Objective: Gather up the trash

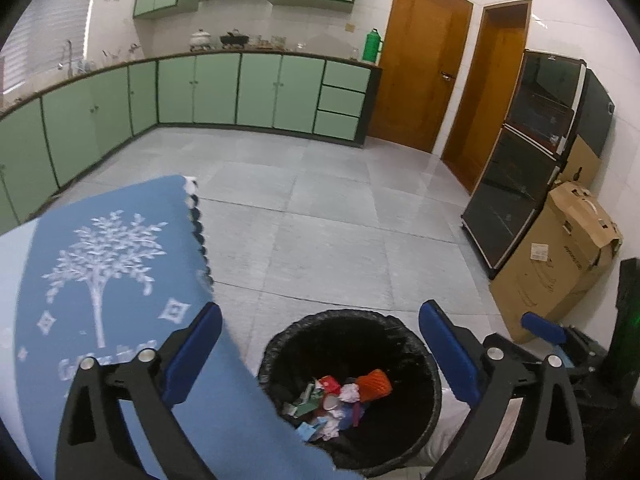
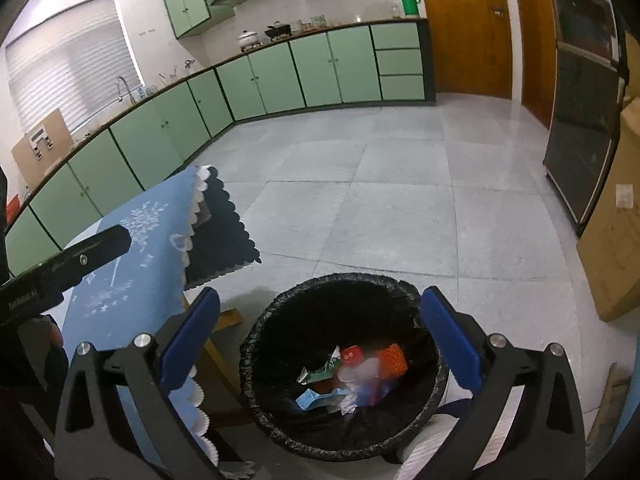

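A round bin with a black liner [image 1: 420, 352] [image 2: 412, 300] stands on the floor beside the table. Inside lies crumpled trash [image 1: 340, 400] [image 2: 352, 376]: white paper, red and orange wrappers, green and blue scraps. My left gripper [image 1: 320, 344] is open and empty above the bin's near rim. My right gripper [image 2: 320, 332] is open and empty above the bin, with a blurred pale piece just under it. The right gripper's blue finger [image 1: 542, 328] shows at the right of the left wrist view. The left gripper's black body [image 2: 68, 264] shows at the left of the right wrist view.
A table with a blue tree-print cloth [image 1: 104, 264] [image 2: 140, 248] sits left of the bin. Green cabinets [image 1: 256, 92] line the far walls. A black glass cabinet [image 1: 520, 160] and a cardboard box [image 1: 560, 260] stand at the right. Grey tile floor [image 2: 380, 200] lies beyond.
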`<state>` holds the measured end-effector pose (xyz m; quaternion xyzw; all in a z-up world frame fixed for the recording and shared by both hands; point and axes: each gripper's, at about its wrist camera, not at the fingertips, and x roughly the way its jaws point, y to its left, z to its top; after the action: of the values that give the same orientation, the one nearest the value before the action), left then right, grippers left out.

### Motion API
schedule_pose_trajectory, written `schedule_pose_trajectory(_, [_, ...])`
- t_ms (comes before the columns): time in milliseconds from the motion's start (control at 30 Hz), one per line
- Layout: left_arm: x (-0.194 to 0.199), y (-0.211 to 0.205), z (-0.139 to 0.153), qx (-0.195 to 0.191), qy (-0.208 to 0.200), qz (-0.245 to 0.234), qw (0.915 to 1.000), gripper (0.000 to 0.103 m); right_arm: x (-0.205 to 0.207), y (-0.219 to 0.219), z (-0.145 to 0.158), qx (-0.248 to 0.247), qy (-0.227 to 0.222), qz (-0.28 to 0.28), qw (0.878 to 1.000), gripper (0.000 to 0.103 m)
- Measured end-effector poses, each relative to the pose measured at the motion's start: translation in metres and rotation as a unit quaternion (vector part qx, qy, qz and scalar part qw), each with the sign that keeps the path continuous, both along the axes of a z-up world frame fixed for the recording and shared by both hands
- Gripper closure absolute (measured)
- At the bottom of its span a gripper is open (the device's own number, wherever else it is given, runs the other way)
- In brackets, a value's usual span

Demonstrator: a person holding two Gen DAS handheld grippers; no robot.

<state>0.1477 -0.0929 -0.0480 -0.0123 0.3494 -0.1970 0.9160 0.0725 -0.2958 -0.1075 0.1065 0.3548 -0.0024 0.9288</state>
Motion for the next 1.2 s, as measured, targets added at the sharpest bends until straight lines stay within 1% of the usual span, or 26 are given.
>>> schedule_pose_trajectory(233, [-0.032,0.017,0.019,0.006,-0.014,0.022,0.9996,0.006,-0.015,0.020,0.029,-0.023,-0.010,0.017,1.000,0.005])
schedule_pose_trajectory(400, [-0.053,0.025,0.028,0.018,-0.023,0.039,0.9988,0.006,-0.031,0.029,0.044,-0.028,-0.012,0.022,0.999,0.005])
schedule_pose_trajectory(533, [-0.070,0.028,0.033,0.037,-0.038,0.045,0.9976,0.006,-0.042,0.033,0.050,-0.029,-0.009,0.021,0.999,0.005])
schedule_pose_trajectory(600, [-0.076,0.029,0.034,0.041,-0.038,0.044,0.9975,0.006,-0.047,0.036,0.052,-0.031,-0.008,0.022,0.999,0.005])
schedule_pose_trajectory(733, [-0.085,0.029,0.033,0.044,-0.033,0.042,0.9976,0.006,-0.054,0.043,0.053,-0.043,0.000,0.022,0.999,0.005])
schedule_pose_trajectory(900, [-0.096,0.028,0.033,0.049,-0.032,0.048,0.9971,0.006,-0.063,0.045,0.053,-0.046,0.007,0.019,0.999,0.005])
schedule_pose_trajectory(1200, [-0.108,0.034,0.039,0.057,-0.043,0.059,0.9957,0.006,-0.071,0.048,0.063,-0.059,-0.002,0.018,0.998,0.005])
